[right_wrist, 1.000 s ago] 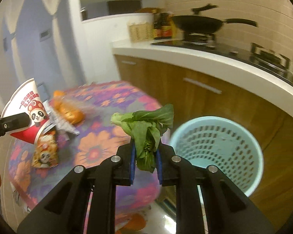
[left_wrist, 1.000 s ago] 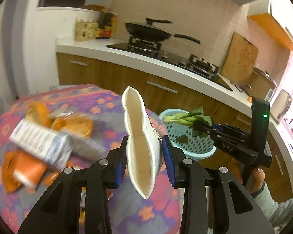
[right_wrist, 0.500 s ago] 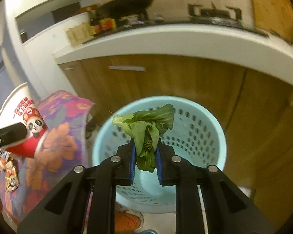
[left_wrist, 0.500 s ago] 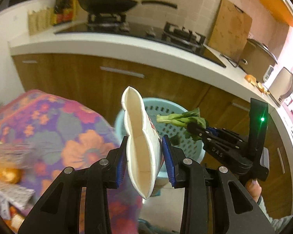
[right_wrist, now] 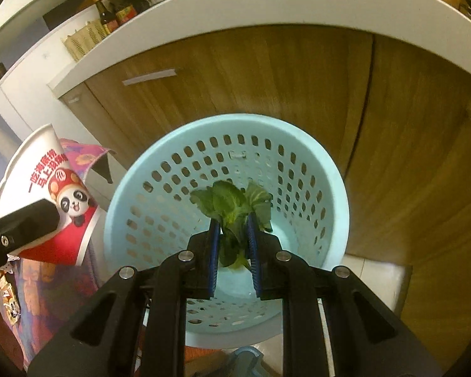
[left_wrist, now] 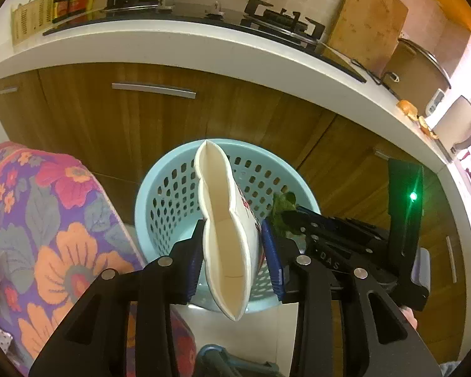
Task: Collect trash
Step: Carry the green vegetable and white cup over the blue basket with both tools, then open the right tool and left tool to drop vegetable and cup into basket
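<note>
My left gripper (left_wrist: 232, 251) is shut on a squashed white paper cup (left_wrist: 223, 232) with a red panda print, held over the near rim of the light blue perforated trash basket (left_wrist: 169, 188). The cup also shows in the right wrist view (right_wrist: 47, 201). My right gripper (right_wrist: 234, 245) has its jaws a little apart over the basket (right_wrist: 314, 169). The green leafy vegetable (right_wrist: 232, 207) sits loosely between the blue pads and has slipped lower. In the left wrist view the right gripper (left_wrist: 285, 220) reaches in from the right with the leaves (left_wrist: 281, 207).
The basket stands on the floor against wooden cabinet doors (left_wrist: 110, 119) under a white counter (left_wrist: 204, 40). The flowered tablecloth table (left_wrist: 47, 235) is at the left, close to the basket. Snack wrappers (right_wrist: 9, 301) lie on it.
Both grippers have swung from the table to above the basket. The right jaws have widened and the vegetable has dropped lower between them. The cup stays gripped.
</note>
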Action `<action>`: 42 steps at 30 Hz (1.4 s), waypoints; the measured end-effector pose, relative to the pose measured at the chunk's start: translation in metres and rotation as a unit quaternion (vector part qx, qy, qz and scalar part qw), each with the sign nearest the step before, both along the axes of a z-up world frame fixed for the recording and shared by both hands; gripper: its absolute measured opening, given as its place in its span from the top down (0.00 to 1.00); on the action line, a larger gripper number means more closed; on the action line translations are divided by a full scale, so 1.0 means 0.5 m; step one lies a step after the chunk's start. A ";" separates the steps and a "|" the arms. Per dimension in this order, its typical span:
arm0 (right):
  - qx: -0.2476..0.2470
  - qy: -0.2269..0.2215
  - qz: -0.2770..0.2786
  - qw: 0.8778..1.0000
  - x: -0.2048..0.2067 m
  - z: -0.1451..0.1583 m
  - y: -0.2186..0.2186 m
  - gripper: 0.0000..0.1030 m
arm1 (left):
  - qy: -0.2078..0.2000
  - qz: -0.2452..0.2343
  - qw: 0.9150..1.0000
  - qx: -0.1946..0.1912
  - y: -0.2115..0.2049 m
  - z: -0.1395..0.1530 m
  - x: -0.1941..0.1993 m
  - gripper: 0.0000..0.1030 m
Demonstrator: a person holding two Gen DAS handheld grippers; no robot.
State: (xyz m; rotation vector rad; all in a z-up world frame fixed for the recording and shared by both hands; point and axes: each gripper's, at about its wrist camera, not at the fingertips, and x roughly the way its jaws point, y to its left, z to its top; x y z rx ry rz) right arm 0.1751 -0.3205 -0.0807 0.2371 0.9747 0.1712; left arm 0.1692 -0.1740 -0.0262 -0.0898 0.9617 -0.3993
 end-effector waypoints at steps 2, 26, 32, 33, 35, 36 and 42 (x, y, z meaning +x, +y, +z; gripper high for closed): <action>0.002 0.003 0.004 1.000 0.000 -0.004 -0.001 0.85 | 0.000 0.005 1.000 0.005 -0.002 -0.005 0.005 0.52; -0.016 -0.037 0.001 0.999 -0.052 0.085 0.021 0.46 | -0.097 0.034 0.994 -0.046 0.104 0.117 -0.135 0.44; -0.068 -0.001 -0.008 0.998 -0.037 0.068 0.032 0.45 | -0.108 0.047 0.992 -0.053 0.136 0.132 -0.161 0.43; -0.077 0.010 -0.009 0.997 -0.032 0.061 0.032 0.45 | -0.108 0.048 0.992 -0.054 0.138 0.132 -0.163 0.43; -0.090 0.044 0.000 0.995 -0.019 0.044 0.032 0.45 | -0.108 0.050 0.991 -0.056 0.141 0.132 -0.166 0.43; -0.098 0.050 0.002 0.994 -0.019 0.040 0.032 0.45 | -0.109 0.050 0.991 -0.057 0.142 0.131 -0.167 0.43; -0.153 0.092 0.042 0.983 -0.030 0.009 0.052 0.41 | -0.107 0.051 0.991 -0.062 0.154 0.124 -0.169 0.43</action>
